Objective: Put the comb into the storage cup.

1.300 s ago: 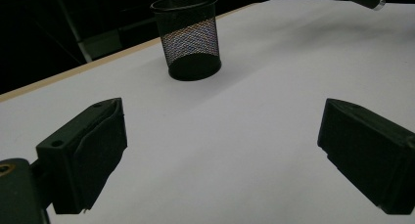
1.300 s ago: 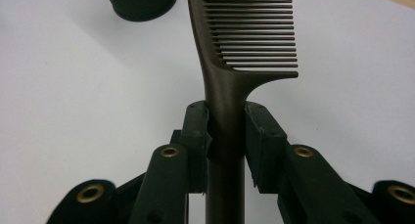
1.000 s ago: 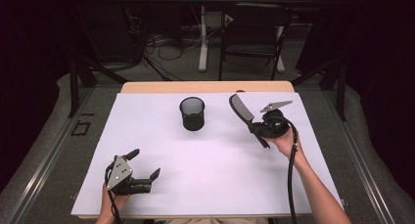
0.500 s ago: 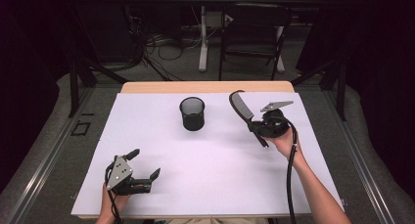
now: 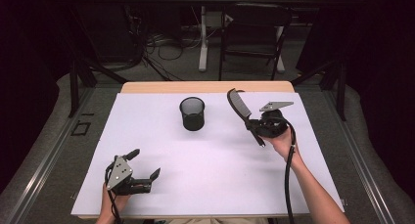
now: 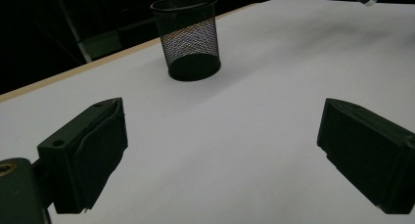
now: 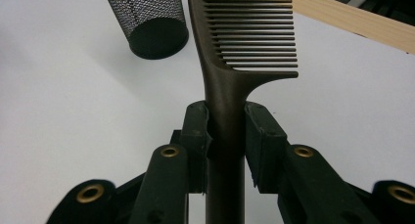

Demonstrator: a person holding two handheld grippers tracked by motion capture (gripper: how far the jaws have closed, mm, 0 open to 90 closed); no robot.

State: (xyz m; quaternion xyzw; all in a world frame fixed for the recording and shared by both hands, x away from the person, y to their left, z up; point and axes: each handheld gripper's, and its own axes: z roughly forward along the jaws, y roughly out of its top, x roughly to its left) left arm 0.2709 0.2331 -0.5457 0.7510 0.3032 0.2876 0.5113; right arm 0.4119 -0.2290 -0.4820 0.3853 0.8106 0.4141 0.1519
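Note:
A black mesh cup [image 5: 192,113] [image 6: 188,35] [image 7: 148,19] stands upright on the white table cover, at its far middle. My right gripper [image 5: 254,126] [image 7: 226,131] is held above the table to the right of the cup, shut on the handle of a dark comb [image 5: 239,106] [image 7: 244,43]. The comb's toothed end points up and toward the cup. My left gripper [image 5: 145,164] [image 6: 220,150] rests near the front left edge, jaws wide apart with nothing between them, facing the cup.
The white cover [image 5: 210,175] lies over a wooden table [image 5: 205,87] whose far edge shows behind the cup. Behind the table stand a chair [image 5: 254,33] and a desk leg [image 5: 203,38] among floor cables. A cable [image 5: 288,175] trails from the right gripper.

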